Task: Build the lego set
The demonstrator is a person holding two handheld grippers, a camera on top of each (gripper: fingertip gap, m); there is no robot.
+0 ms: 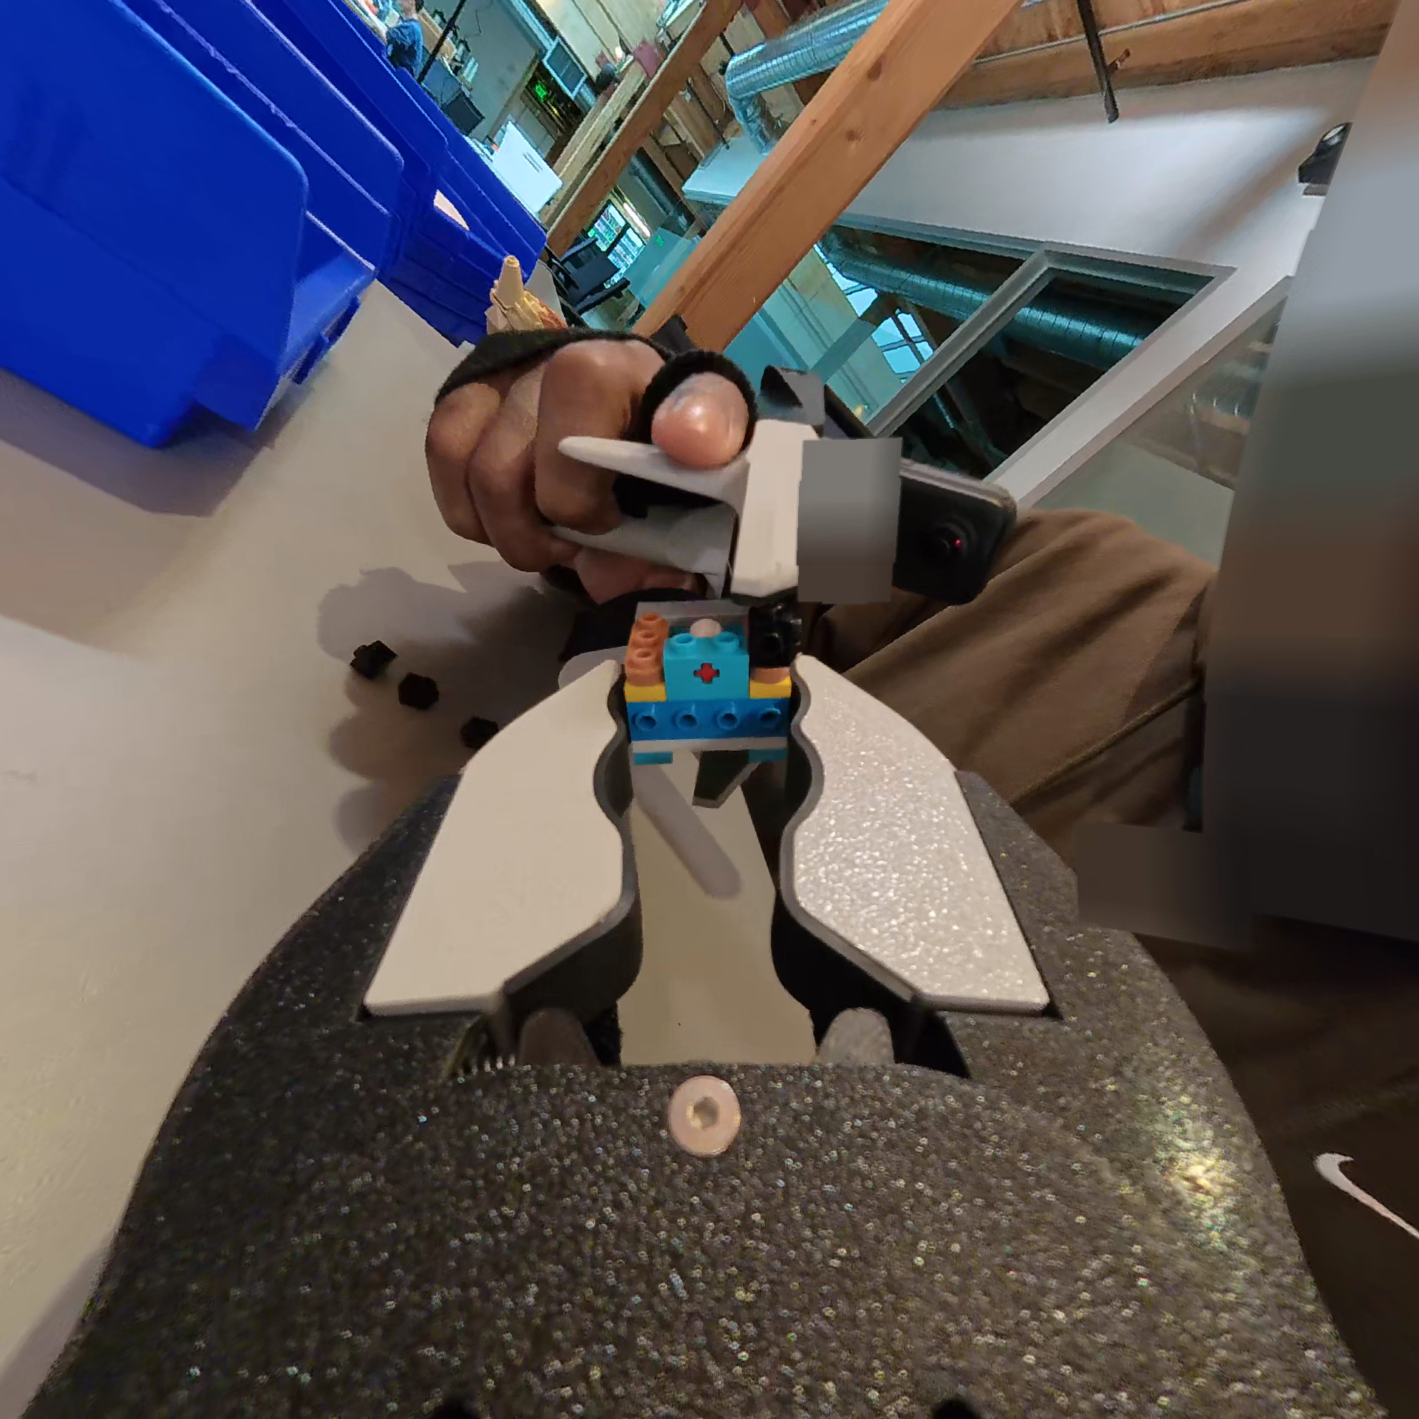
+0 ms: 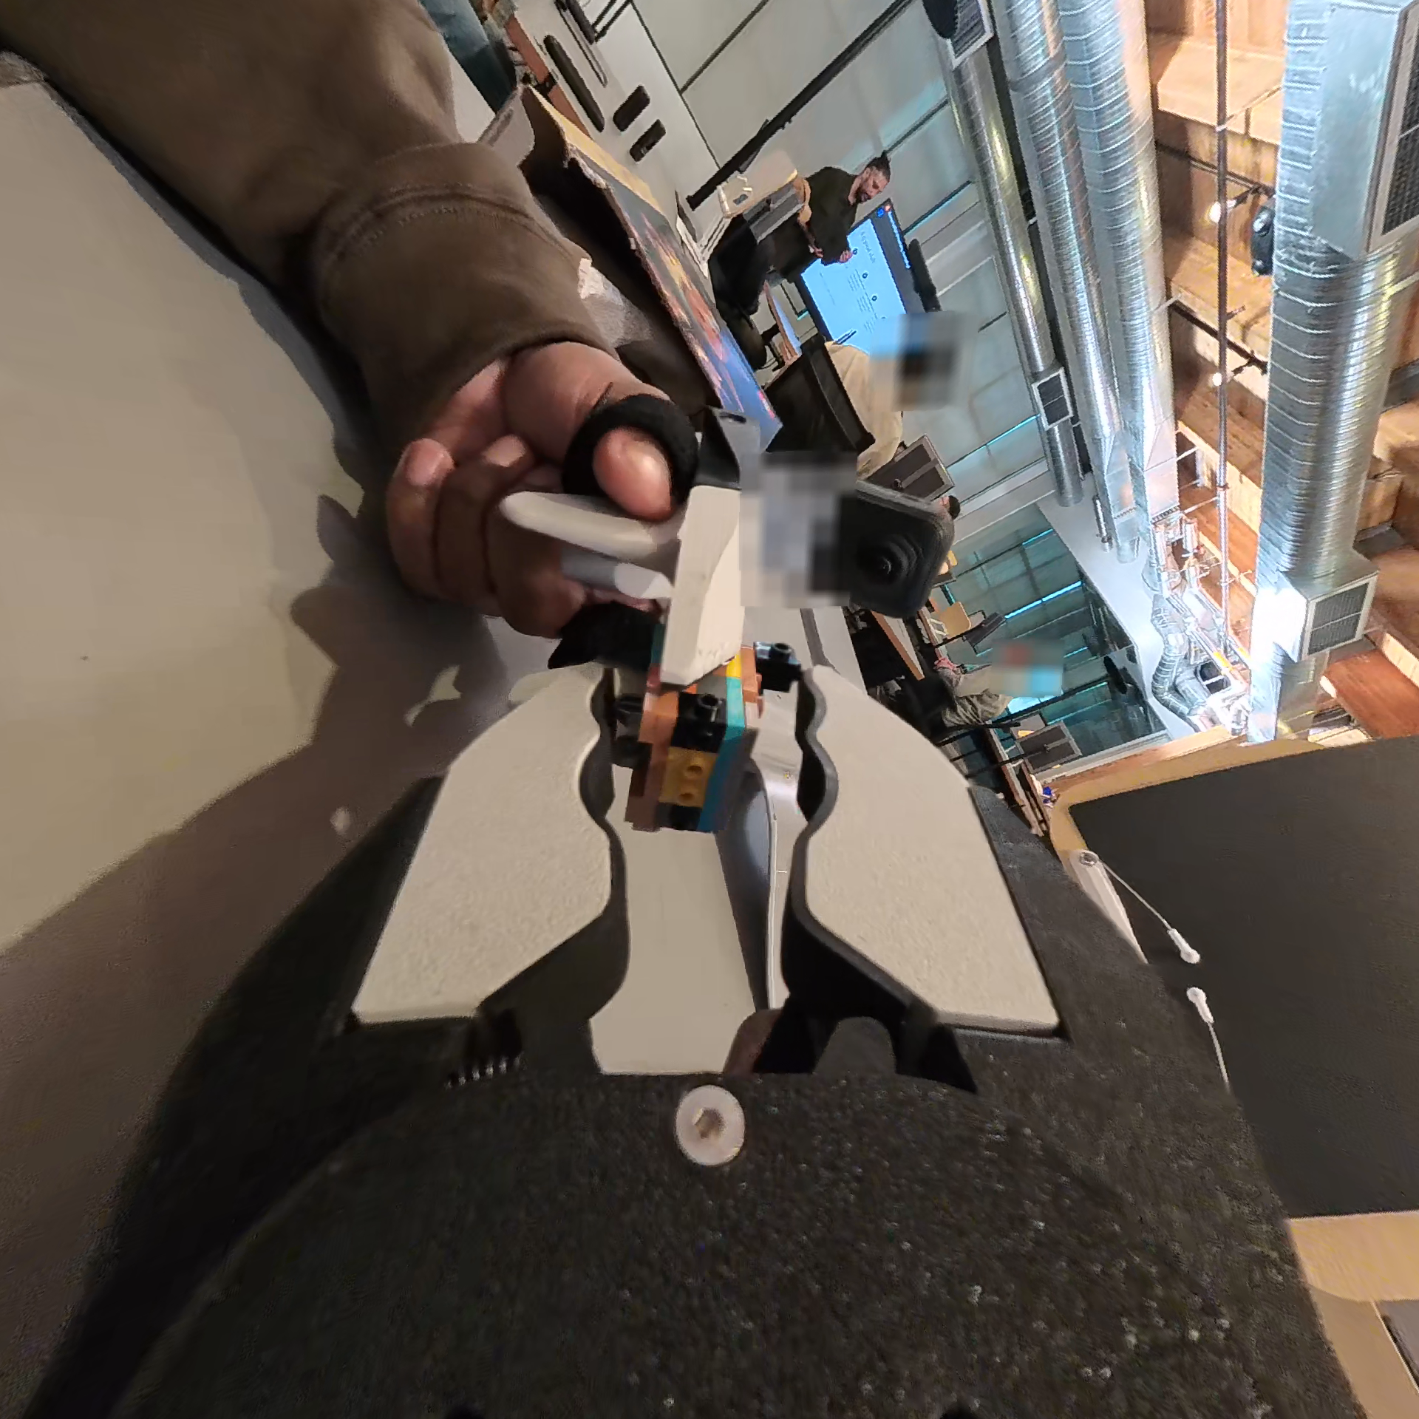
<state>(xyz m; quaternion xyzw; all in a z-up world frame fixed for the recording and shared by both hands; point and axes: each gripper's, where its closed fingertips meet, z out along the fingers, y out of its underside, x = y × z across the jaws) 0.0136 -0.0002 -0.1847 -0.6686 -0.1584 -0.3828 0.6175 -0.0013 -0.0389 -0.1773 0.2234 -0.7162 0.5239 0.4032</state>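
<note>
My left gripper (image 1: 706, 691) is shut on a small lego assembly (image 1: 706, 718), clamping the ends of its blue brick. The assembly has a turquoise brick with a red cross, yellow, orange and tan pieces, and a small black piece (image 1: 775, 633) on its right end. It is held above the white table (image 1: 153, 845). My right gripper (image 2: 706, 722) faces it from the other side. Its jaws stand apart around the tilted assembly (image 2: 683, 756), with a gap on the right. The black piece (image 2: 775, 662) sits by the right fingertip. Each view shows the other gripper's grey housing (image 1: 768, 522) in a hand.
Three small black pieces (image 1: 415, 691) lie on the table to the left. Blue bins (image 1: 153, 230) stand at the far left, with a tan lego model (image 1: 514, 303) beside them. A brown sleeve (image 1: 1036, 653) is on the right. A black panel (image 2: 1267, 960) is at the right. My two grippers' fingertips are within a few centimetres of each other.
</note>
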